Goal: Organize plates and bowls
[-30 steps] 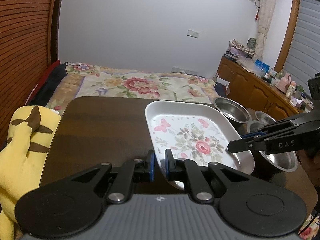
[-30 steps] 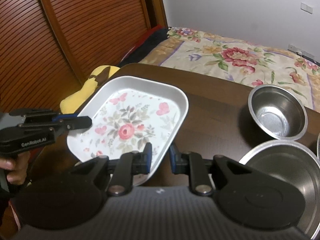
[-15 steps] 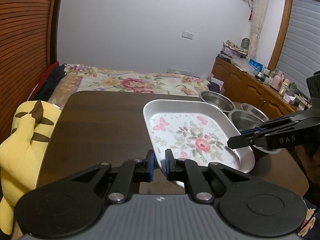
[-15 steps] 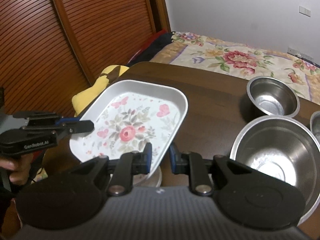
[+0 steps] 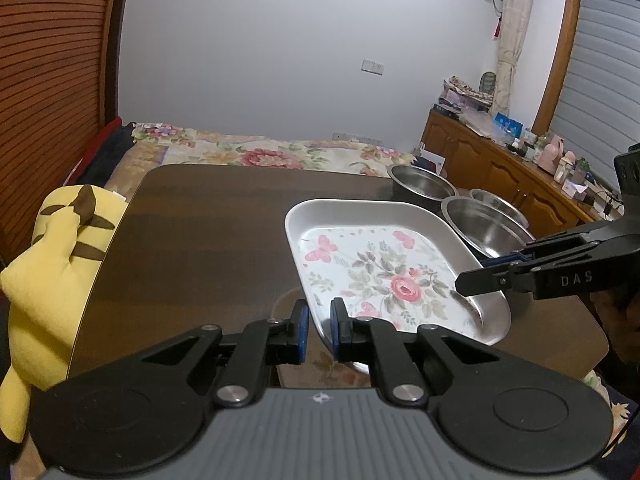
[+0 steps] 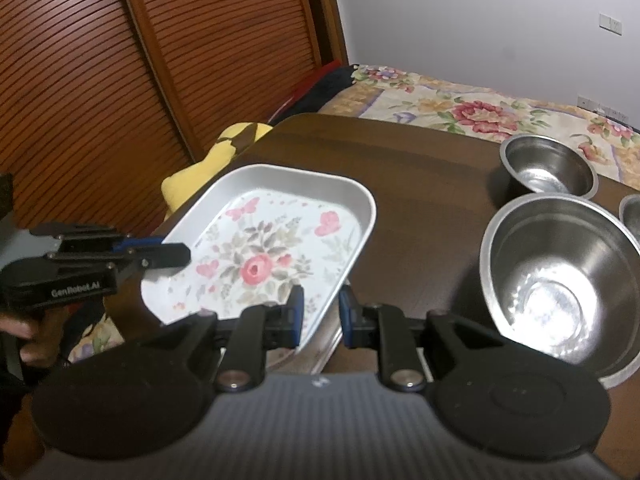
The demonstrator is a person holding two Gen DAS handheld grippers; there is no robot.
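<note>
Dark glossy wood makes up the tabletop (image 5: 208, 220), where three round steel bowls (image 6: 560, 280) cluster at its far right corner. One rounded-rectangular metal tray (image 5: 376, 264) with a floral print hangs tilted above the near edge, long axis running front to back, clamped at opposite rims by the left gripper (image 5: 317, 330) and the right gripper (image 6: 320, 316).

A yellow plush toy (image 5: 60, 248) lies beside the dark table (image 5: 200, 220), near the floral bed (image 5: 260, 152).
</note>
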